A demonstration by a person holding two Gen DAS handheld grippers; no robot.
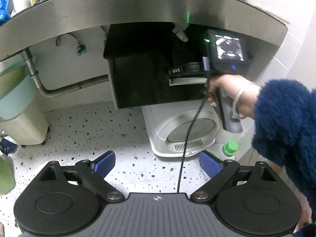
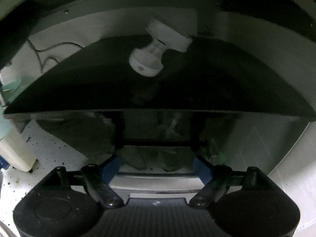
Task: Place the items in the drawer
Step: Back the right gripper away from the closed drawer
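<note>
A glossy black drawer cabinet (image 1: 138, 75) stands under a steel counter (image 1: 138, 6). In the left wrist view my right gripper (image 1: 177, 77) is pushed up against the cabinet's front, held by a hand in a blue sleeve; its fingertips are hard to make out. In the right wrist view my right gripper (image 2: 156, 167) is open, its blue pads (image 2: 110, 169) astride a pale drawer edge (image 2: 156, 181) below the black front (image 2: 79, 134). A white knob-like object (image 2: 150, 59) lies on the cabinet top. My left gripper (image 1: 157, 163) is open and empty above the speckled floor.
A white appliance with a round lid (image 1: 183, 132) sits on the floor below the cabinet, next to a green-capped bottle (image 1: 230, 148). A mint-lidded bin (image 1: 17, 106) stands at left. Flexible metal pipes (image 1: 65, 90) run along the wall.
</note>
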